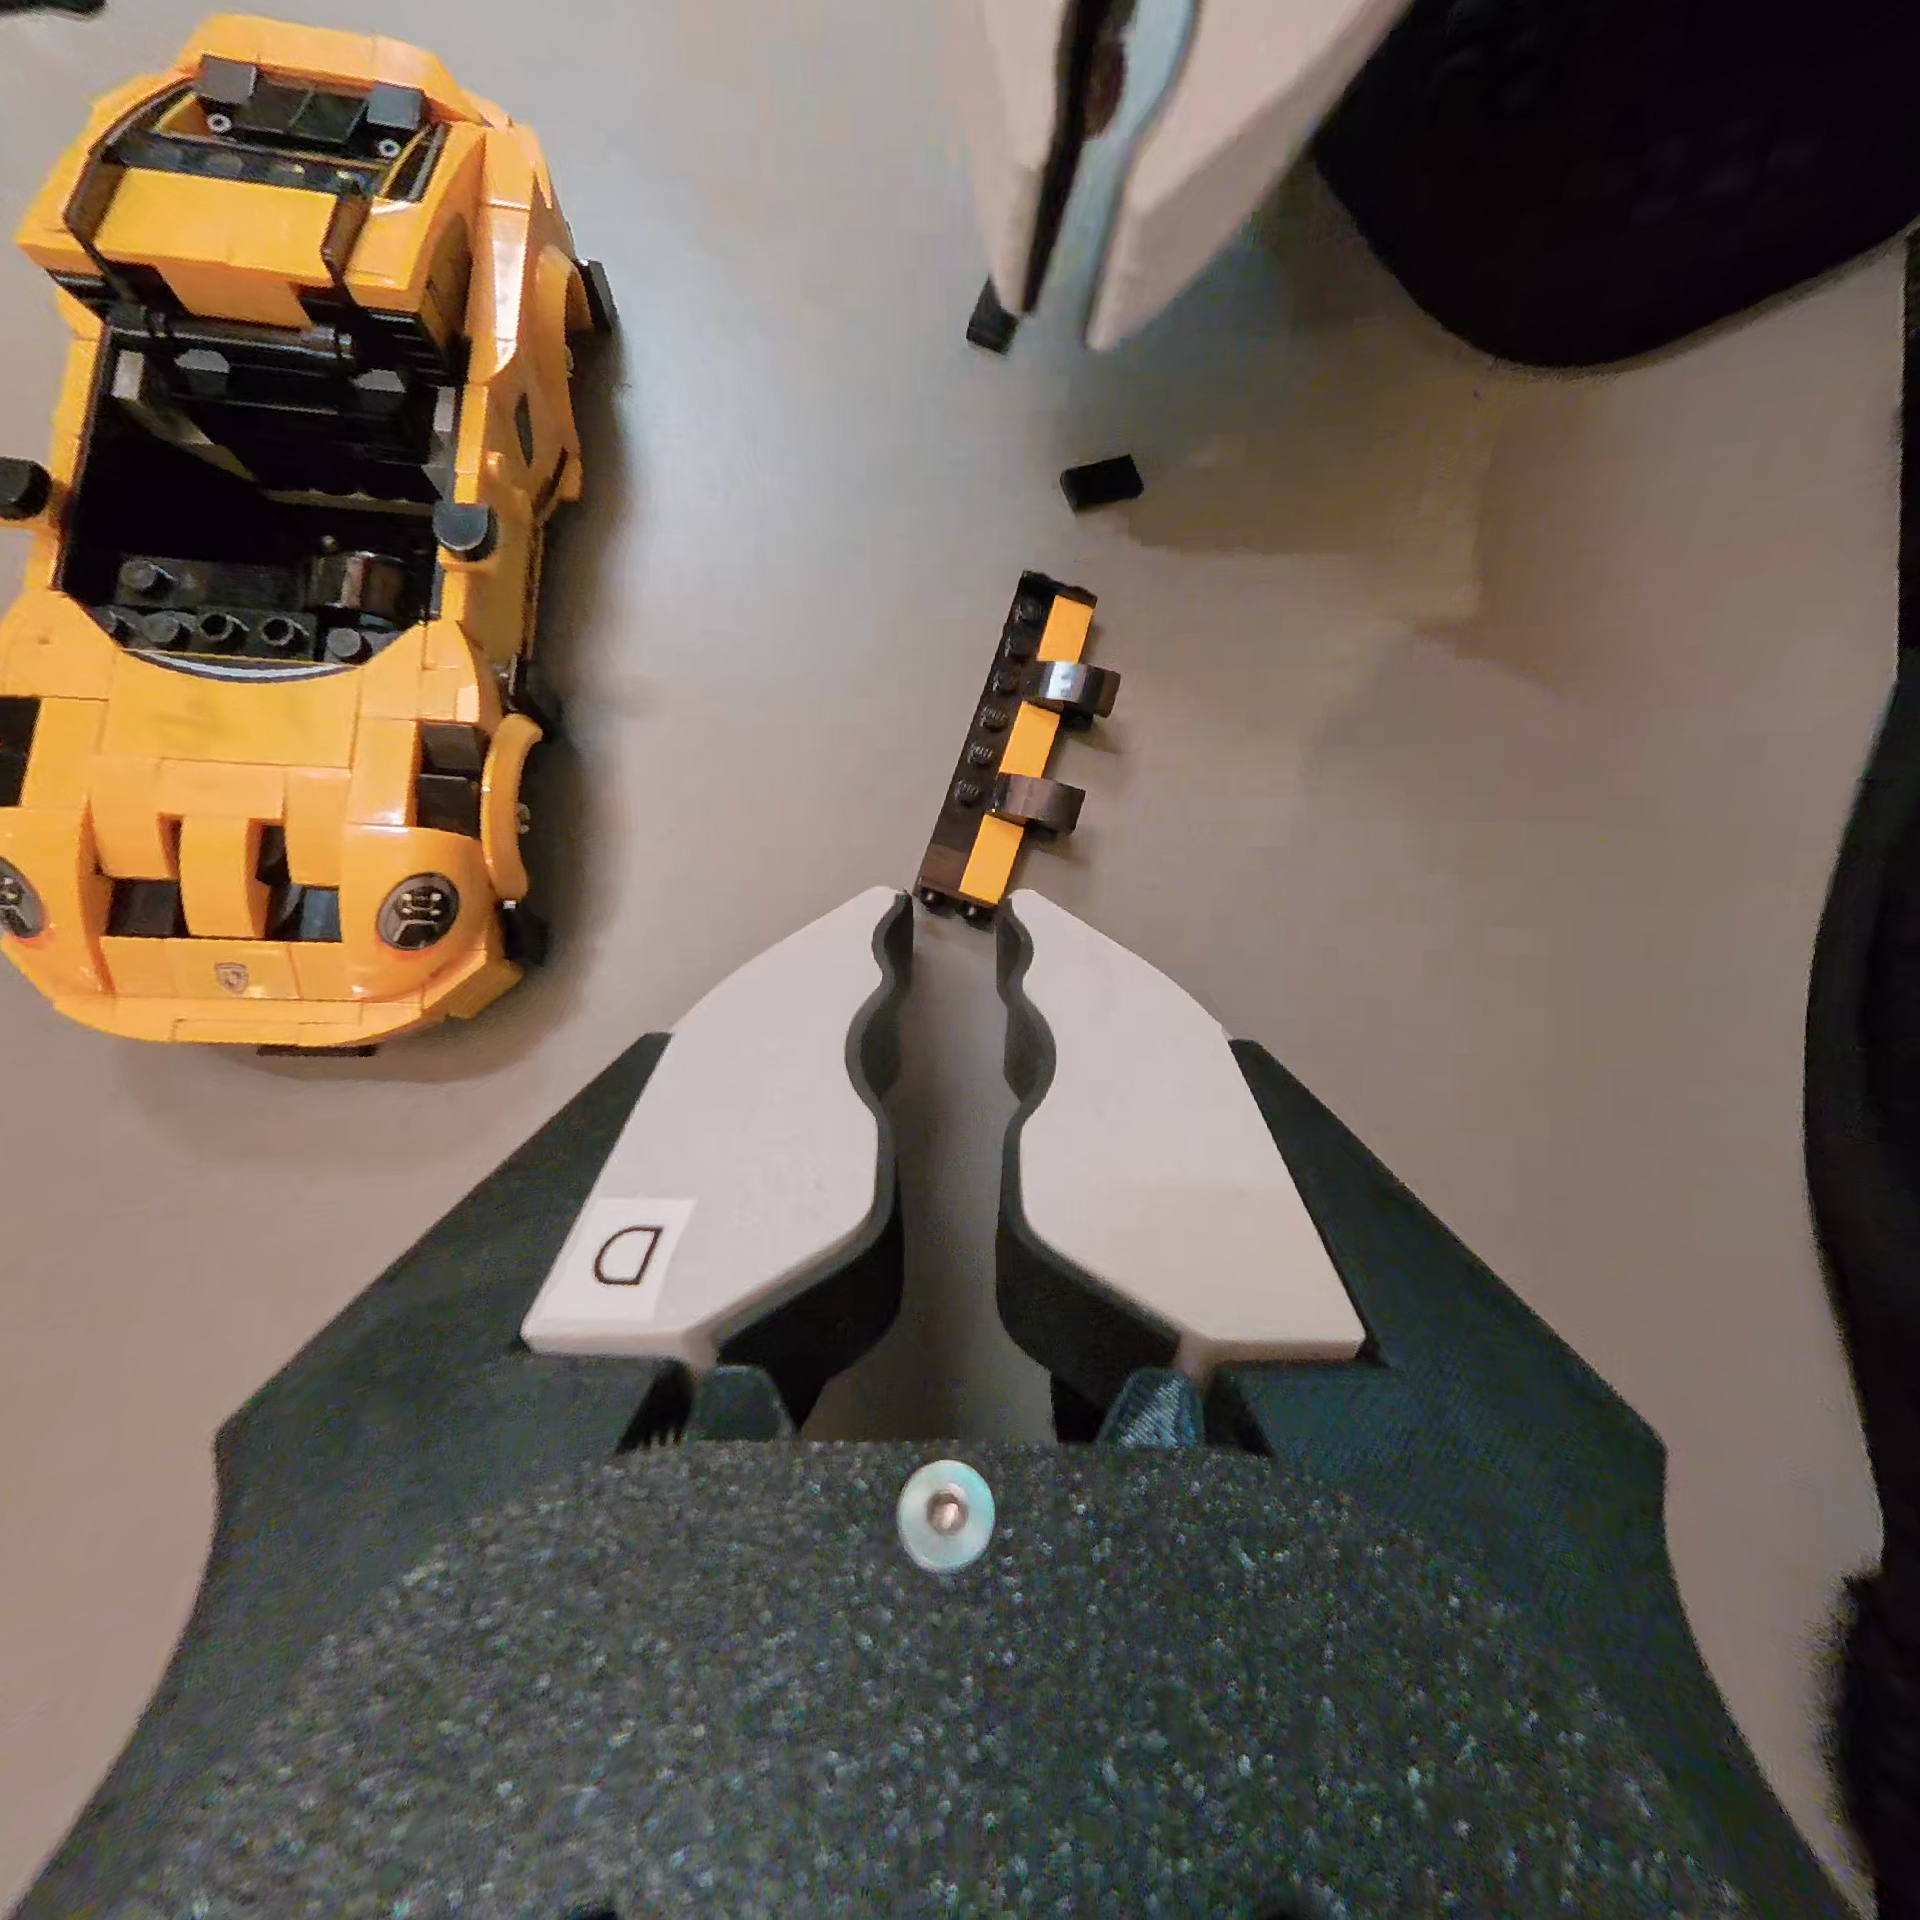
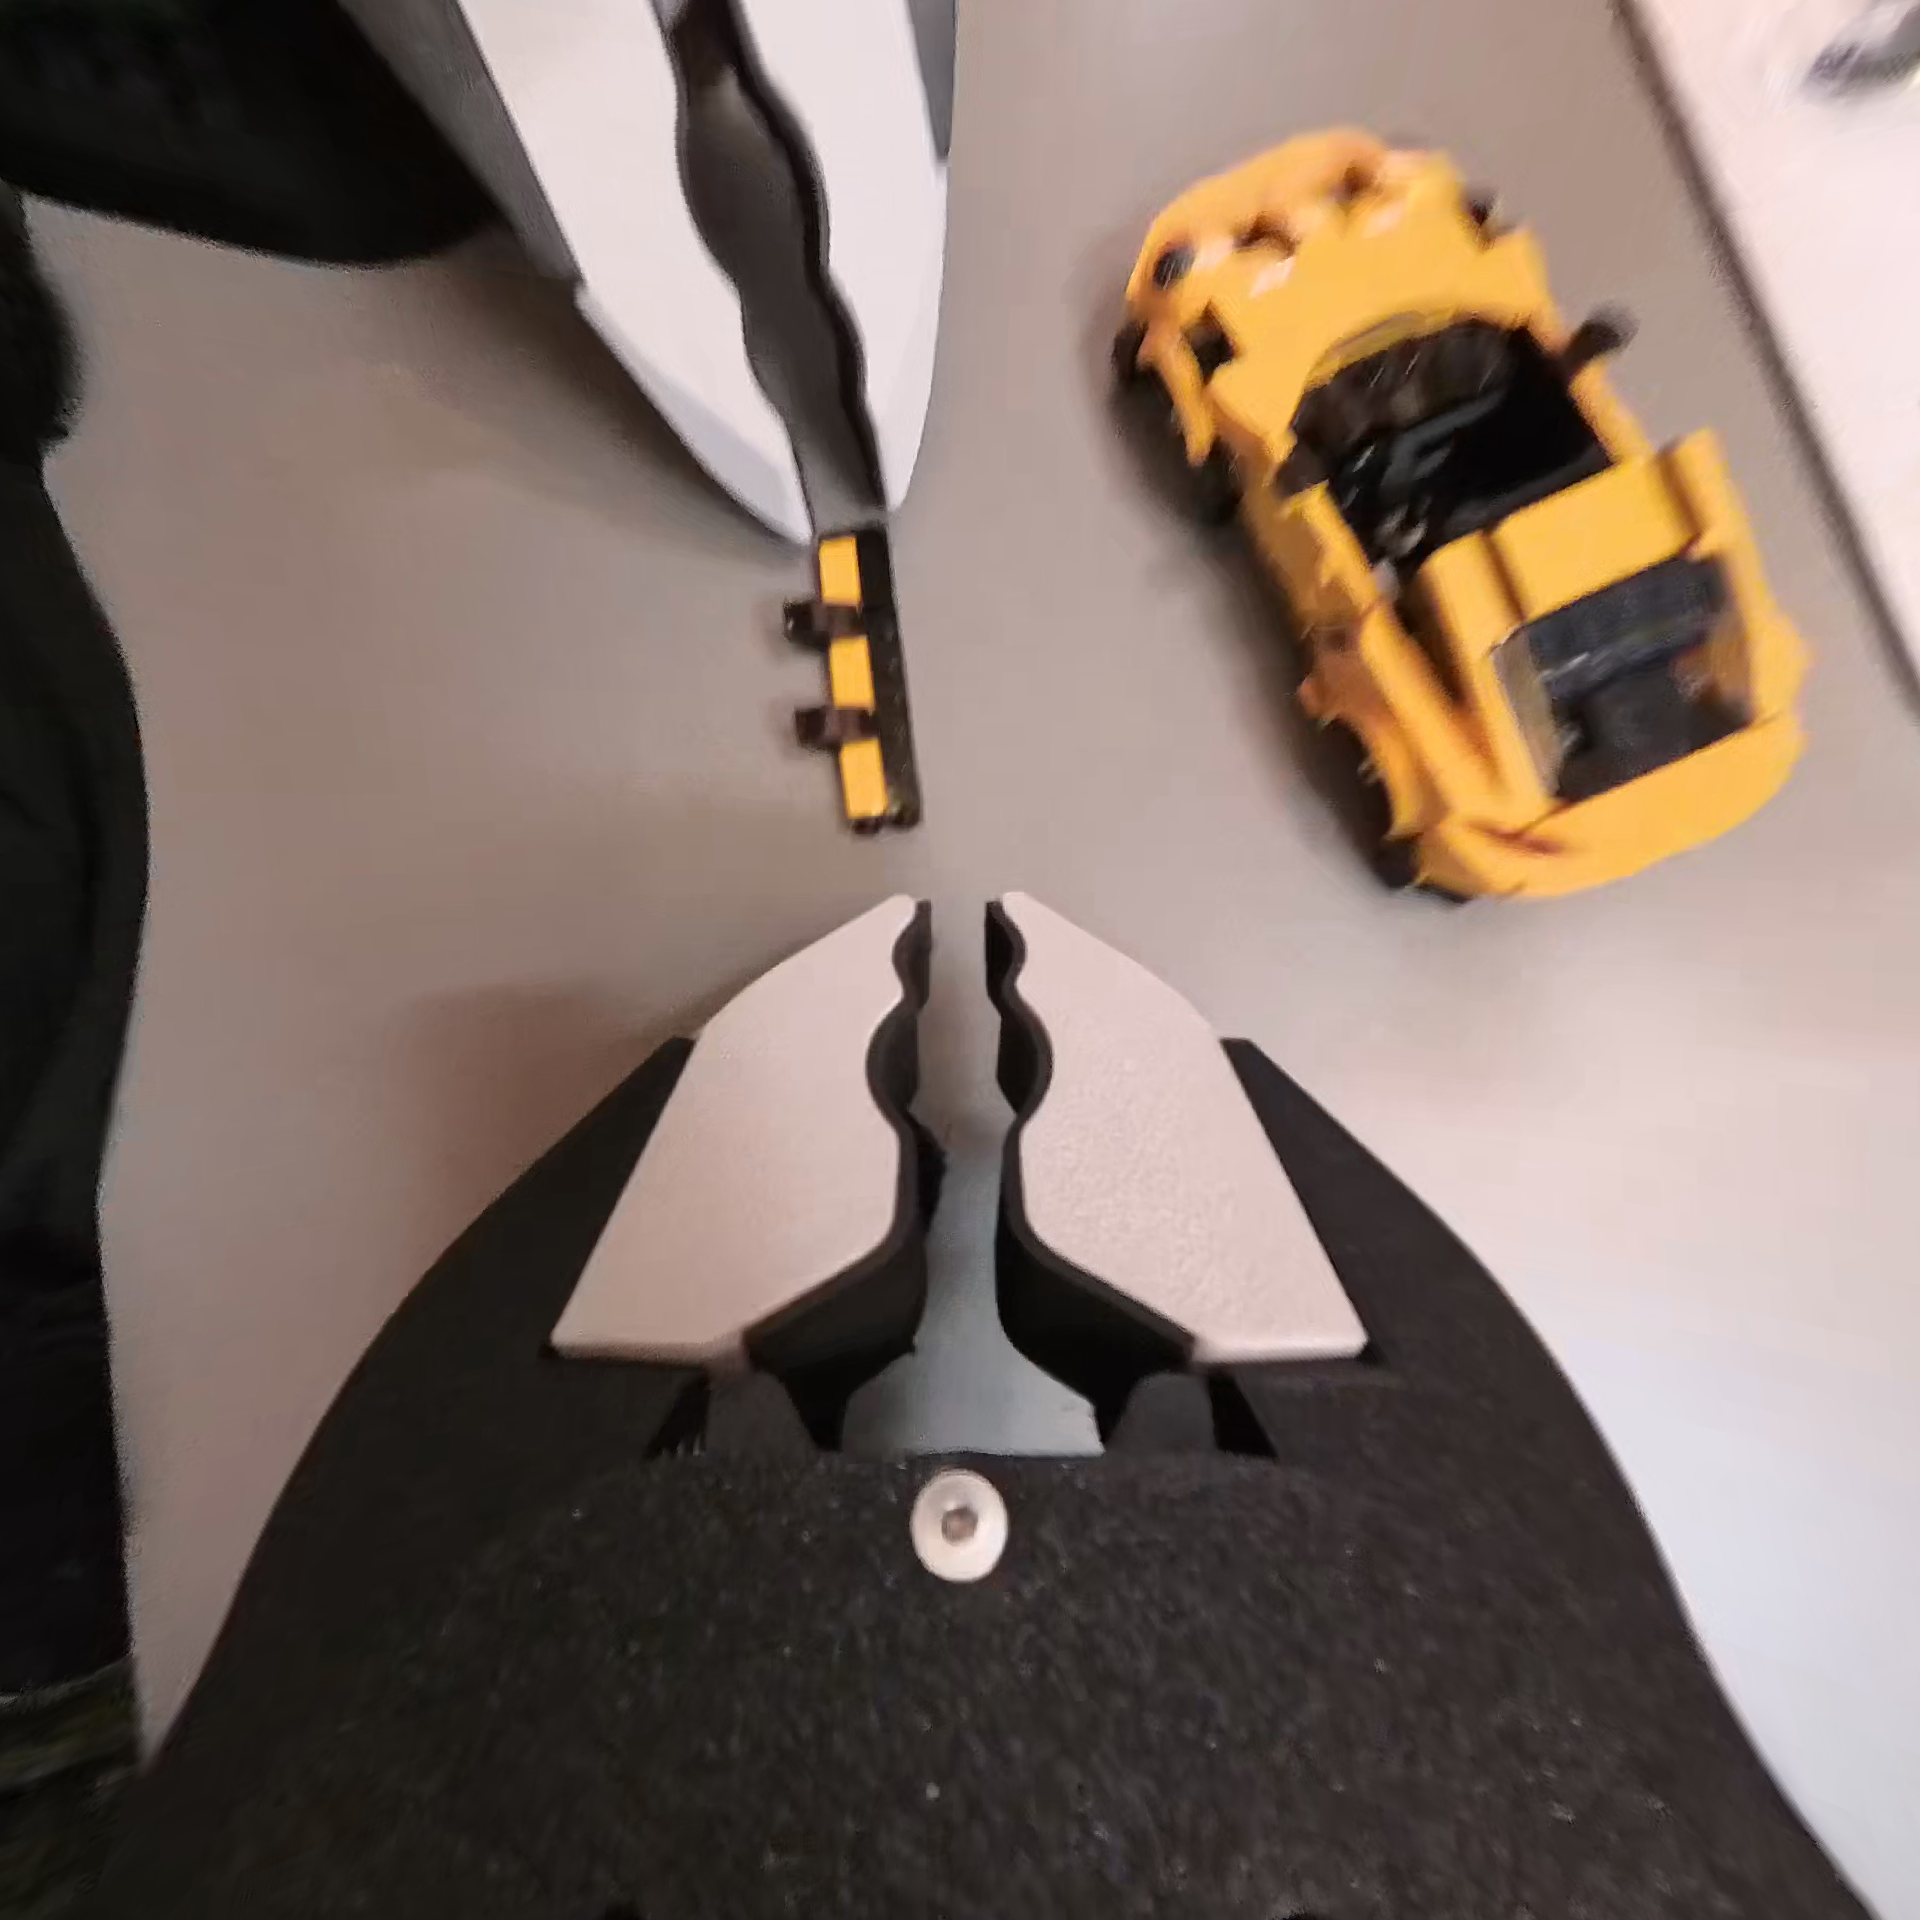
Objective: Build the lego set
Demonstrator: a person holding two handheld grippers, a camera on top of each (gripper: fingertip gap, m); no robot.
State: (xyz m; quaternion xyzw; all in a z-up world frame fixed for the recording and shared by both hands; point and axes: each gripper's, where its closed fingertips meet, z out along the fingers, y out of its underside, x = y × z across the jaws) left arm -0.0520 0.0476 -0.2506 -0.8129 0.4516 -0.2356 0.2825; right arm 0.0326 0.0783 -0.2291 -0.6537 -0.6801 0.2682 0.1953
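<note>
An orange Lego car with an open black cockpit stands on the grey table, left of my left gripper; it also shows in the right wrist view. A black plate strip with orange tiles and two black clips lies ahead of my left gripper, whose tips are closed on the strip's near end. The strip lies between the two grippers. My right gripper faces the strip's other end, a little short of it, with a narrow gap between its tips and nothing in it.
A small black brick lies loose beyond the strip, and another black bit sits by the right gripper's fingers. A dark sleeve runs along the right edge. A white surface borders the table behind the car. The grippers' ends are close to 10 centimeters from one another.
</note>
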